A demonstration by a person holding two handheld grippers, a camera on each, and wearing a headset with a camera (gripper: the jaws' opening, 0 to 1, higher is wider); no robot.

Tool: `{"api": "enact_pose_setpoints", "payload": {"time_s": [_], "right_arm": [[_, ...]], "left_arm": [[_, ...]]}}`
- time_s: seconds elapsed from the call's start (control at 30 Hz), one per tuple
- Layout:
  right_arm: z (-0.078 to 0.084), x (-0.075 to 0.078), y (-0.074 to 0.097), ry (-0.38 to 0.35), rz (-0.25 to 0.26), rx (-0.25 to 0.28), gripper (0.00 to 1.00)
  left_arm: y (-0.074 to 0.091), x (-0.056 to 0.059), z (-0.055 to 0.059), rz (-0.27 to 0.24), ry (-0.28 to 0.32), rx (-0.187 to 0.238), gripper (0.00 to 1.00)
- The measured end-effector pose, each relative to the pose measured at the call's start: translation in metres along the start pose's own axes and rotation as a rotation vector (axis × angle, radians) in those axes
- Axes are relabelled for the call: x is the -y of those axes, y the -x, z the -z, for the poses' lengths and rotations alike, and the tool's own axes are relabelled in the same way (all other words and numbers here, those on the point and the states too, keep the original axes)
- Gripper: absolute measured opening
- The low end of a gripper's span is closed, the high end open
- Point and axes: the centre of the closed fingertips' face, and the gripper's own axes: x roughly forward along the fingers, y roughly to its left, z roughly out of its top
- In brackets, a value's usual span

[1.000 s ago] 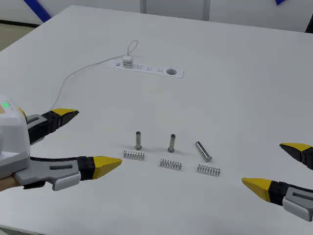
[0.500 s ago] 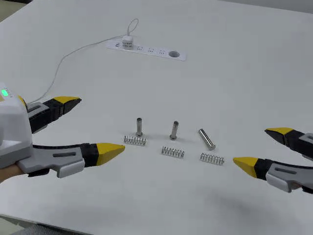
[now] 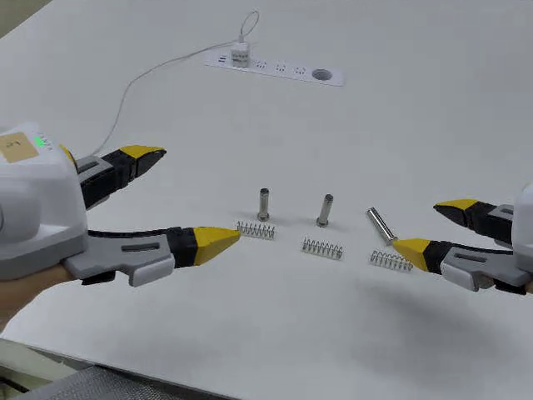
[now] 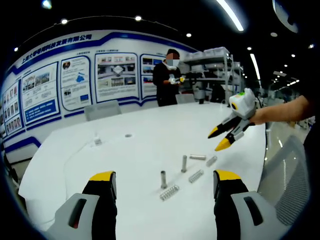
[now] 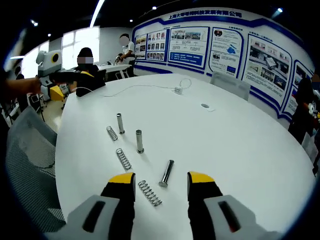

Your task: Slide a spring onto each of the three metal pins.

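Three pins (image 3: 325,210) and three springs (image 3: 322,247) on table (image 3: 275,333) between left gripper (image 3: 200,193) and right gripper (image 3: 416,225), both spread.

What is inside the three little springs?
Nothing. The left spring, middle spring and right spring lie empty on the table. Nothing covers them, so no part is hidden.

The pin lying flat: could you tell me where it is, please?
The lying pin is rightmost in the head view, just behind the rightmost spring and close to the right hand-held gripper.
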Motion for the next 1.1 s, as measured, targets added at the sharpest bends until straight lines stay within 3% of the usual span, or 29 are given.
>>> {"api": "enact_pose_setpoints", "payload": {"time_s": [0.2,0.43,0.5,0.73,0.93,1.1], "right_arm": [[-0.002,0.0,-0.012,0.014,-0.006,-0.019,0.41],[0.001,-0.001,-0.03,0.03,-0.019,-0.054,0.37],[0.002,0.0,-0.035,0.043,-0.017,-0.061,0.37],[0.012,0.011,-0.054,0.012,-0.004,-0.11,0.32],[0.011,0.012,-0.066,0.0,-0.009,-0.124,0.3],[0.015,0.009,-0.076,-0.012,-0.031,-0.146,0.27]], "left_arm": [[-0.007,0.006,-0.001,0.046,0.005,0.001,0.81],[-0.012,0.01,0.007,0.072,0.018,-0.006,0.81],[-0.011,0.013,0.006,0.091,0.028,0.009,0.8],[-0.01,0.007,0.015,0.077,0.033,-0.012,0.8],[-0.012,-0.001,0.024,0.052,0.061,-0.015,0.79],[-0.015,0.002,0.029,0.061,0.079,-0.02,0.79]]}}
